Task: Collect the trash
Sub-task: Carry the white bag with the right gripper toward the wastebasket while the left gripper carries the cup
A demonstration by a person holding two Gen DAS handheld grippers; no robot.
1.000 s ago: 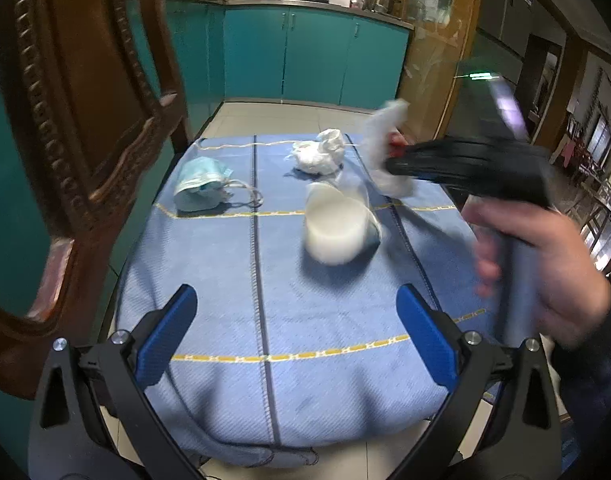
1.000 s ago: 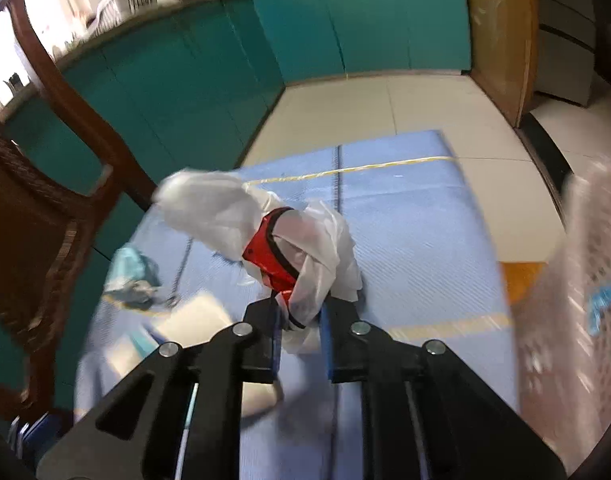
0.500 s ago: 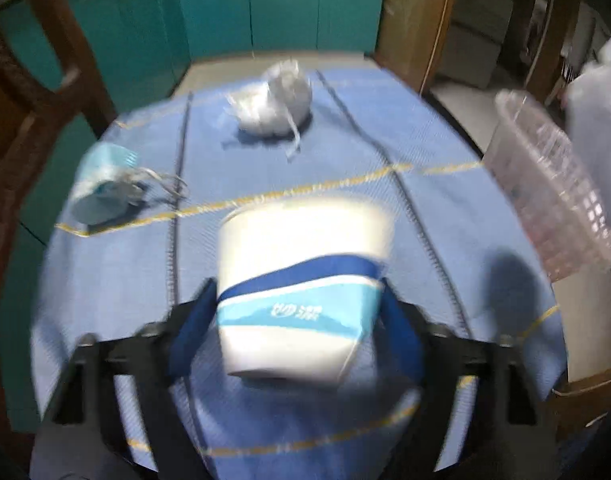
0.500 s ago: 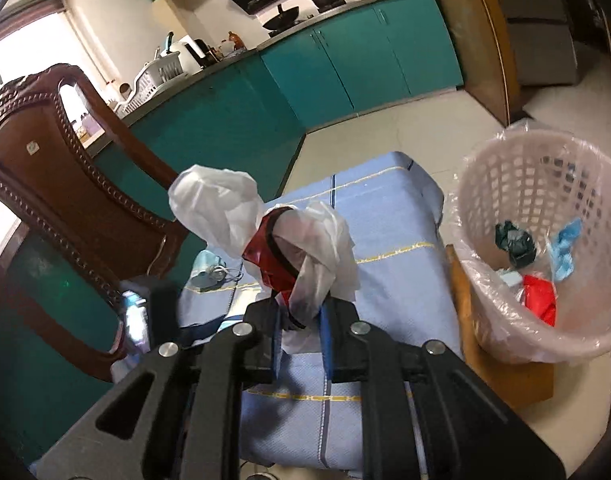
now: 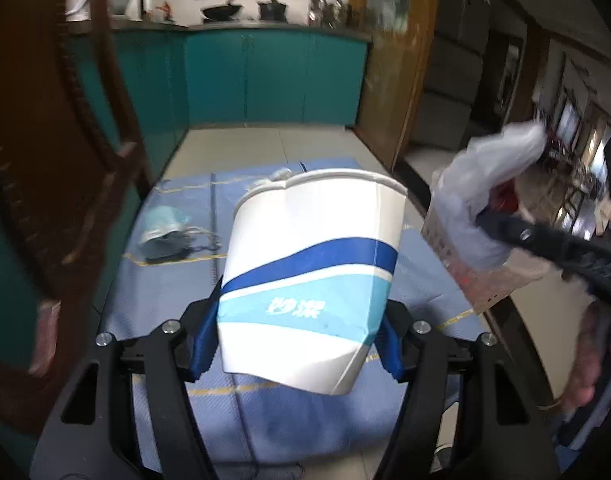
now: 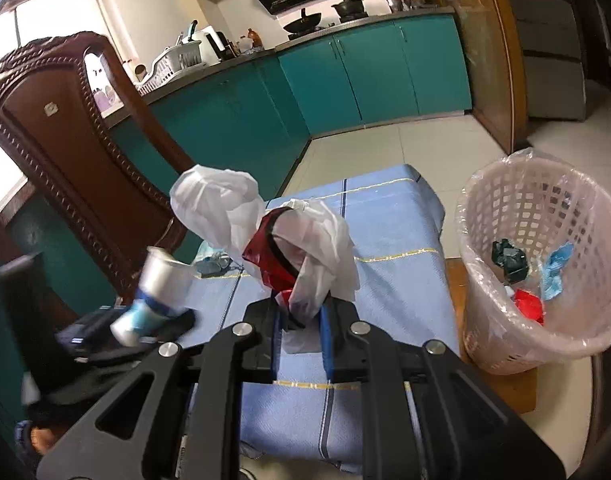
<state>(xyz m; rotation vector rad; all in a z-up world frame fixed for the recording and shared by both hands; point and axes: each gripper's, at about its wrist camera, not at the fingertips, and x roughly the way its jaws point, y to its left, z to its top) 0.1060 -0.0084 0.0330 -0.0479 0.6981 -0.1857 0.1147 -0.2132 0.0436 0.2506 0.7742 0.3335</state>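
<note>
My left gripper [image 5: 297, 344] is shut on a white paper cup [image 5: 311, 276] with blue bands and holds it above the blue-clothed table [image 5: 177, 292]. The cup also shows in the right wrist view [image 6: 157, 292]. My right gripper [image 6: 301, 320] is shut on a crumpled white plastic bag with a red wrapper [image 6: 273, 240], held above the table; it shows in the left wrist view [image 5: 485, 208] too. A pink lined trash basket [image 6: 545, 272] with several scraps inside stands right of the table. A blue face mask [image 5: 165, 230] lies at the table's left.
A carved wooden chair [image 6: 73, 152] stands close on the left of the table. Teal kitchen cabinets [image 6: 385, 76] line the far wall across a tiled floor. A white wad [image 5: 277, 176] peeks out behind the cup at the table's far end.
My left gripper closed on the paper cup and lifted it off the table. My right gripper carried the bag up and toward the basket side.
</note>
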